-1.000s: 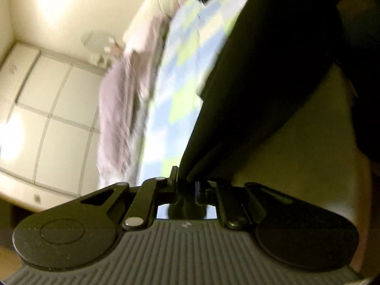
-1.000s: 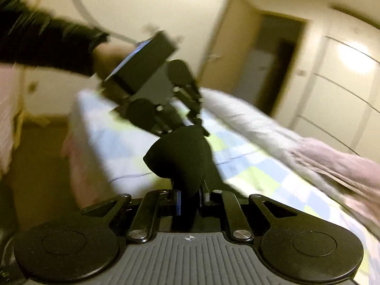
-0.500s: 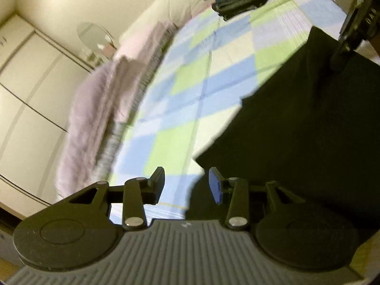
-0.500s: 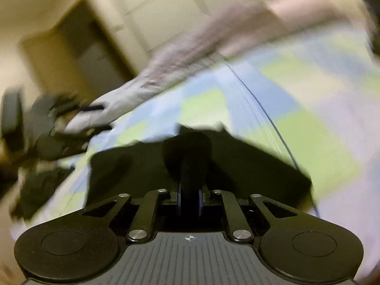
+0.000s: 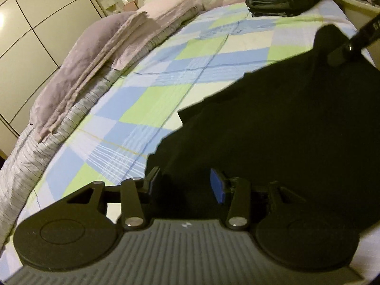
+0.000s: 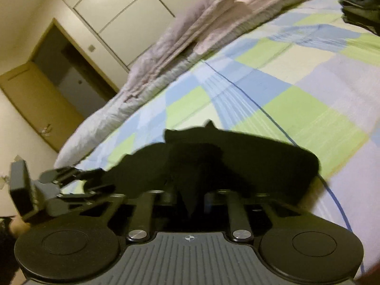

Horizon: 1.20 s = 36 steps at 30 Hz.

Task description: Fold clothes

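a black cloth [image 5: 285,130] lies spread out on the near part of a bed with a checked cover [image 5: 147,99] of blue, green and white squares.

the left claw [image 5: 185,185] sits low over the near edge of the black cloth. its jaws have just been opening, and now they stand apart. the cloth lies under and between them, but the blue pad [image 5: 216,185] on the right side is bare and does not press on it.

the right claw [image 6: 190,204] is pressed together on a bunched bit of the black cloth, which sticks up from between its jaws. in the left claw's view it shows at the far right edge of the cloth.

in the right claw's view a hand [image 6: 17,225] holds the left claw at the near left.

a pinkish blanket [image 5: 78,64] lies folded along the left side of the bed. a heap of dark clothes [image 5: 280,2] sits at the far end. pale cupboard doors [image 5: 30,23] stand behind on the left.
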### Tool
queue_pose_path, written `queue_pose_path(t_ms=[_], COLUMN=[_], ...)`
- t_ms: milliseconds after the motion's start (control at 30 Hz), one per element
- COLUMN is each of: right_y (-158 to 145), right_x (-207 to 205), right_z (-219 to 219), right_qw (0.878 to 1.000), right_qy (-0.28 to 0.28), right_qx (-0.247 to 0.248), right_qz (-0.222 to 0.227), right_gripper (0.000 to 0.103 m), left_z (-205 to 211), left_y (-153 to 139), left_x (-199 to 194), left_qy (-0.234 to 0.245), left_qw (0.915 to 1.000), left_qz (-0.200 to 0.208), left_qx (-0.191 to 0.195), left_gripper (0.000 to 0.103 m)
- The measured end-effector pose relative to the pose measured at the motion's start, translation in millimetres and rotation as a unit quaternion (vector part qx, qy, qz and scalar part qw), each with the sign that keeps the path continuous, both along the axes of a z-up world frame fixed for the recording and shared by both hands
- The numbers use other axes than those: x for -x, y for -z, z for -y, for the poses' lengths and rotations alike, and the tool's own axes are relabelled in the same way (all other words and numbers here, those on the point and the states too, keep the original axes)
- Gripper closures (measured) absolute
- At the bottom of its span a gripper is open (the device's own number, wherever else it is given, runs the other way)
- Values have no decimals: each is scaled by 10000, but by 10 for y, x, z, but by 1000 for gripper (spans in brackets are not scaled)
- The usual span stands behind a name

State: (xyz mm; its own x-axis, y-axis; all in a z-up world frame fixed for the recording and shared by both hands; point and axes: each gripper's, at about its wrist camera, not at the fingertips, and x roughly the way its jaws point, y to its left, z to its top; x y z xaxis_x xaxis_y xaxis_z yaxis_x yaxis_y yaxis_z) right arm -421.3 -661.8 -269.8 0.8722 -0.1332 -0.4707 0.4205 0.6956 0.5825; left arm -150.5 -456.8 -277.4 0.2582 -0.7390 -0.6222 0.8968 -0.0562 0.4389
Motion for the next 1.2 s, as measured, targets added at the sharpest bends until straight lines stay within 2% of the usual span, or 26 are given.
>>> queue_pose_path(t_ms=[100,200,300,333,467,533,633,733,800,867,933,1000,1100,1200], right_y=[-271,-265,146,228,219,145,11,-202,-333,-435,-449,-407,-266,-62], right_x=[143,263,273,306,441,508,634,691,661,600,479,345,94,-160], right_z=[49,187,420,438,407,375,250,-58,-388,-738,-1146,-1528,-1967,-2244], right_qw=[9982,9971,9987,9982,9977,9973,9950,9926,9903,9845,9729,9517,9068,8565], right_qy=[25,306,422,441,573,675,903,903,579,154,-449,-1051,-1771,-2259], right_qx=[421,595,-221,-339,-307,-167,192,638,1131,1624,2143,2763,3637,4326], right_qz=[422,357,-205,-243,-170,-213,-382,-494,-571,-645,-741,-828,-1187,-1681], right_gripper=[93,93,93,92,85,83,82,82,81,72,18,18,18,18], left_z=[31,145,231,224,135,67,-90,-273,-408,-542,-660,-770,-845,-832], left_y=[-138,-80,116,145,100,50,-46,-89,-80,-45,36,126,339,524], left_x=[37,23,12,14,-11,-35,-80,-79,-45,10,104,199,306,304], left_qy=[33,21,-8,-25,-119,-157,-186,-160,-43,146,462,794,1345,1687], left_qw=[9994,9997,9999,9999,9998,9998,9997,9989,9972,9939,9877,9784,9570,9403], left_qz=[23,-80,-114,-136,-165,-102,19,414,740,1094,1494,1907,2560,2932], left_qx=[331,208,-37,-12,45,60,134,120,100,73,19,-35,-225,-364], left_gripper=[62,62,62,62,62,60,52,54,54,53,47,43,42,41])
